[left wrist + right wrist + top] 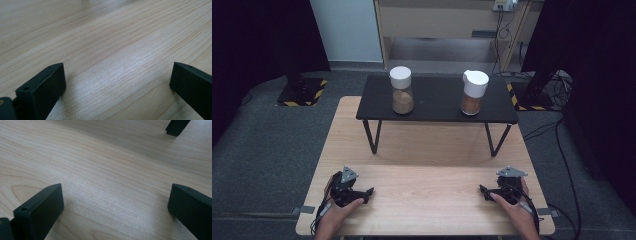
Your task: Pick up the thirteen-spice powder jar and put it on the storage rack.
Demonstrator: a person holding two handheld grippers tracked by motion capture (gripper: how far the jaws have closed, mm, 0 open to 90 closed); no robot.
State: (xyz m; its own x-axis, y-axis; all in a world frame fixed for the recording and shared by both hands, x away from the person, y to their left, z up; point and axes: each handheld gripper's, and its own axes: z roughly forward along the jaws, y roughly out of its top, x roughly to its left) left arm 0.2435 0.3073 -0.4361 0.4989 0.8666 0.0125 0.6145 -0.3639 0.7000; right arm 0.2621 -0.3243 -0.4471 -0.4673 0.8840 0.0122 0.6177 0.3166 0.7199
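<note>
Resting wide-jawed, both grippers (368,191) (482,190) flank unlabelled jars (402,90).

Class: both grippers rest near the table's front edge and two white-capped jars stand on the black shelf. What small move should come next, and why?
Probably lift the left gripper forward toward the left jar on the black shelf. Both it and the right gripper are open, empty and low on the wooden table, far from either jar.

High view looks down; both gripper views skim the same table (427,195) closely.
</note>
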